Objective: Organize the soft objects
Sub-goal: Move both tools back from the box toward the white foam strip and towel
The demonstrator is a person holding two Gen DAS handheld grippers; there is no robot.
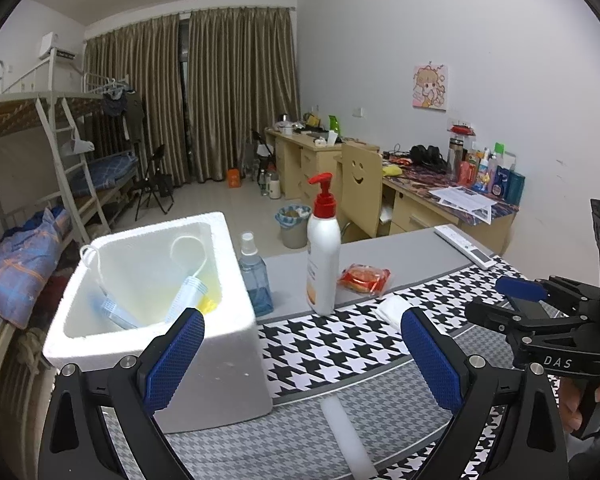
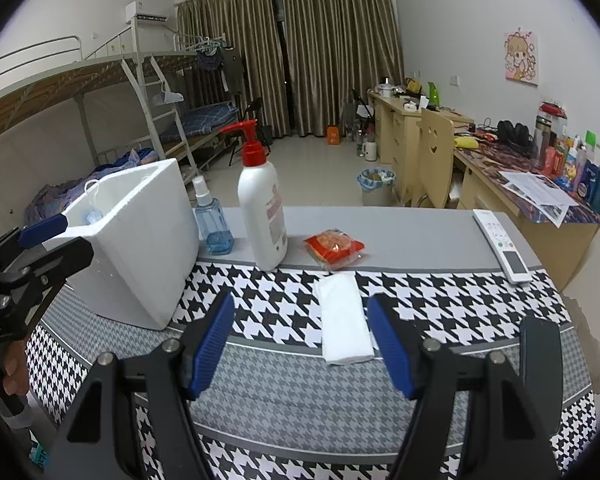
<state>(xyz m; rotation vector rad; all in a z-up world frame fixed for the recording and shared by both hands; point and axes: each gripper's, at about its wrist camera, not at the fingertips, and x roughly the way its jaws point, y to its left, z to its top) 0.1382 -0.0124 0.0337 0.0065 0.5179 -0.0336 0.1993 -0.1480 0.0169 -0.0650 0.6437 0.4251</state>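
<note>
A white foam box (image 1: 204, 344) stands at the table's left, also in the right wrist view (image 2: 140, 248). Face masks (image 1: 188, 296) lie inside it. A folded white tissue (image 2: 344, 320) lies flat on the houndstooth cloth, also in the left wrist view (image 1: 392, 309). A red snack packet (image 2: 334, 249) lies behind it. My left gripper (image 1: 302, 354) is open and empty, just right of the box. My right gripper (image 2: 300, 340) is open and empty, above the cloth with the tissue just ahead between its fingers.
A white pump bottle with red top (image 2: 260, 216) and a blue spray bottle (image 2: 212, 220) stand beside the box. A white remote (image 2: 500, 244) lies at the table's right. A white stick (image 1: 344, 436) lies near the front edge. Desks, chair and bunk beds stand beyond.
</note>
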